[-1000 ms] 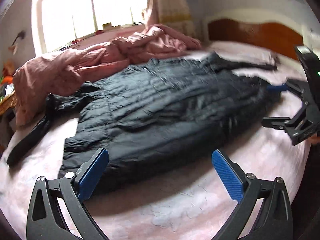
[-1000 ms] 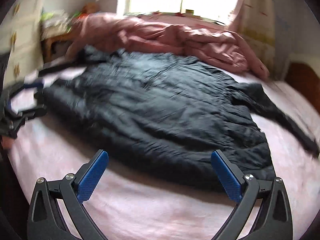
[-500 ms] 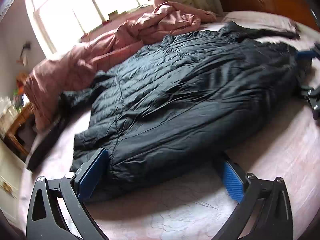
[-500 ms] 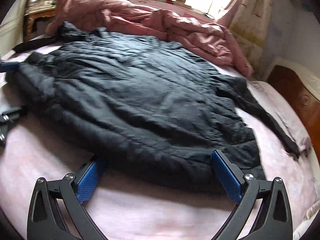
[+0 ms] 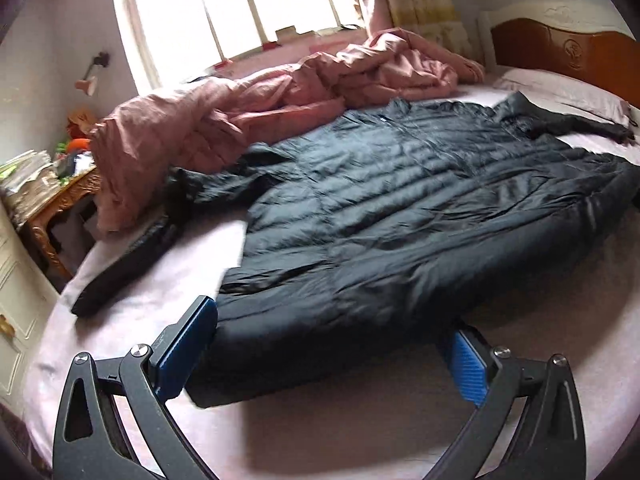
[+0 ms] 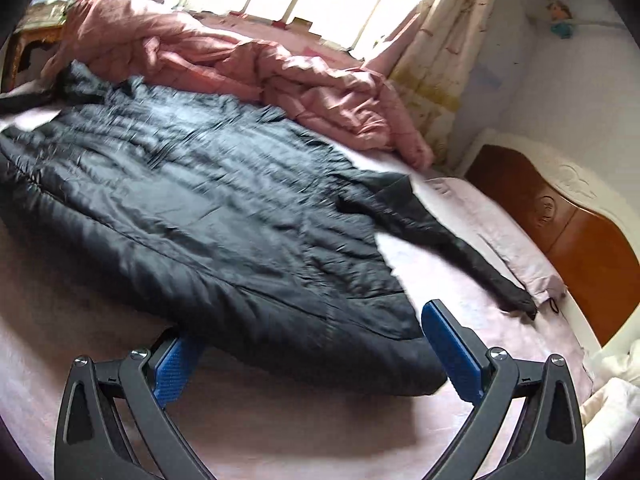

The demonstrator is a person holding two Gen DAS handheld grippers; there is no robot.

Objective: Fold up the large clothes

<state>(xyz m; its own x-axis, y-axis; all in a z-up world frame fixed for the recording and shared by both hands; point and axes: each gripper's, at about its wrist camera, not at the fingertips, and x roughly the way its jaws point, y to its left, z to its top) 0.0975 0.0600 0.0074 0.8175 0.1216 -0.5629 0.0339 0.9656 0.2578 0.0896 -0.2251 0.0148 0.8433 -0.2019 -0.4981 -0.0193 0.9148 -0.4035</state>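
Plainly, from the left wrist view, the left tongs (image 5: 326,354) stand wide apart at the near hem of the black padded coat (image 5: 400,216), one blue pad at the hem's left corner and the other partly tucked under the hem further right; nothing is pinched yet. That coat lies spread flat across the bed (image 5: 360,432), its body running from the near hem toward the far side, one sleeve (image 5: 124,268) trailing off to the left and the other reaching toward the pillow (image 5: 560,92) by the wooden headboard (image 5: 568,52). A rumpled pink quilt (image 5: 248,112) is heaped beyond it under the window, and a cluttered carved side table (image 5: 60,204) stands at the far left. From the right wrist view, the right tongs (image 6: 316,354) are likewise spread apart at the opposite corner of the same hem, the left pad slipped beneath the fabric edge and the right pad just beside the corner, again closed on nothing. Here the right sleeve (image 6: 460,248) stretches out across the pink sheet toward the headboard. By my judgement the folding has scarcely begun: the garment is laid out and both tools are placed at the hem, but no fold shows anywhere; the sleeves remain outstretched, and grasping the hem, bringing it over, and tucking in the sleeves are all left to do.
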